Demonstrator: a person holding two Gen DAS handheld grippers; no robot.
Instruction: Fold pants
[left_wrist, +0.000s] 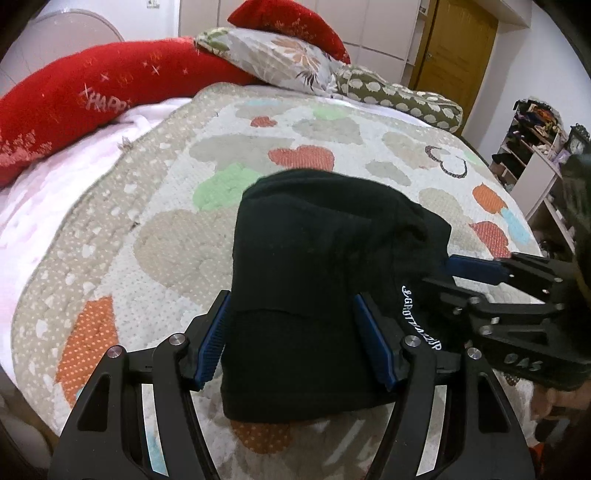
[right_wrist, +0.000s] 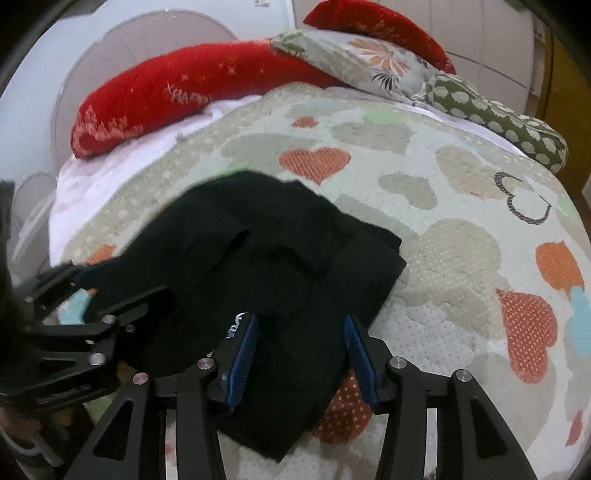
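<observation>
Here, one folded pair of black pants (left_wrist: 317, 280) on the bed (left_wrist: 155, 229), near its front edge.
Two tongs: left tongs (left_wrist: 295, 339) and right tongs (right_wrist: 301, 354) both gape astride the cloth, gripping nothing; bare quilt lies open beyond.

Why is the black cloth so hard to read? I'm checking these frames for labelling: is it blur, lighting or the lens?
Left wrist view: the pants are sharp enough to show white lettering, but the black swallows the folds; fisheye bends the quilt. Right wrist view: softer, slightly motion-blurred, pants nearly featureless; left gripper smeared at the edge.
</observation>
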